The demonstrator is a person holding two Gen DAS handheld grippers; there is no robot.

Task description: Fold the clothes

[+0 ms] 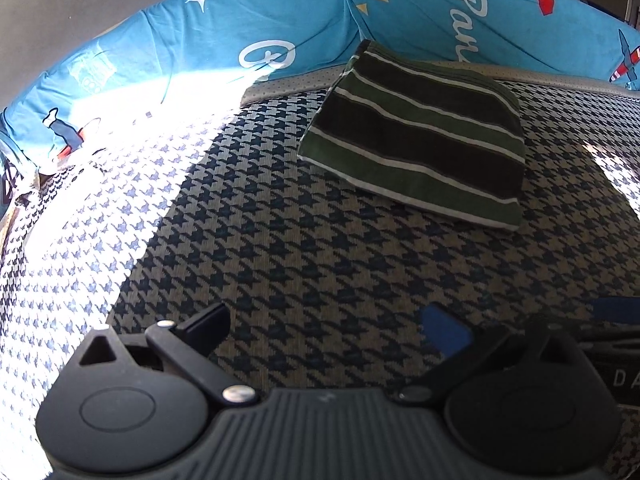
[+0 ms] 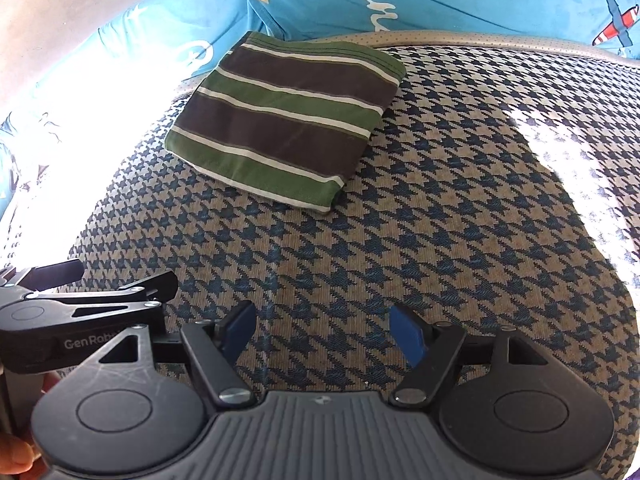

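Note:
A green and dark brown striped garment (image 1: 420, 136) lies folded into a neat rectangle on the houndstooth seat cushion (image 1: 312, 248), near the back. In the right wrist view the same folded garment (image 2: 288, 120) sits up and to the left. My left gripper (image 1: 328, 328) is open, well short of the garment, with nothing between its fingers. My right gripper (image 2: 324, 332) is open too, its blue pads (image 2: 408, 336) apart over bare cushion. The left gripper (image 2: 80, 304) shows side-on at the left edge of the right wrist view.
Blue printed cushions (image 1: 248, 32) line the back and left of the seat. Bright sunlight washes out the left part of the cushion (image 1: 80, 208) and a patch on the right (image 2: 580, 168). A fingertip (image 2: 16, 452) shows at the lower left.

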